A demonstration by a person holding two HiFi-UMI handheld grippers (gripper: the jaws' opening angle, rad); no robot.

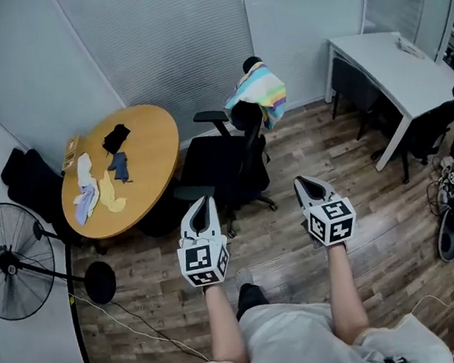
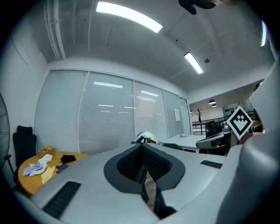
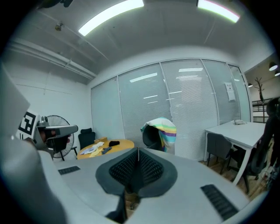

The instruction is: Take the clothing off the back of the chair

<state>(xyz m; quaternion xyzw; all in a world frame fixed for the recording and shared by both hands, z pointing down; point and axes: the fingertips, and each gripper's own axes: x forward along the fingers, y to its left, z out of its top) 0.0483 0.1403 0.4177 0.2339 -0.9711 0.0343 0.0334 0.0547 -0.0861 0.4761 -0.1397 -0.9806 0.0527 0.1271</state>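
1 clothing (image 1: 258, 89), striped: draping over the chair (image 1: 225, 164) back, awaiting removal. 2 units, left gripper (image 1: 203, 201) and right gripper (image 1: 303, 181): jaws pressing together on nothing, pointing at chair from well short, since reaching is pending.

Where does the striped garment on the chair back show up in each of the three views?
Head view: the striped garment is at upper centre, draped over the black chair.
Left gripper view: small, at the picture's centre.
Right gripper view: just right of centre.
Shared landmark: the round wooden table, left of the garment in all three.
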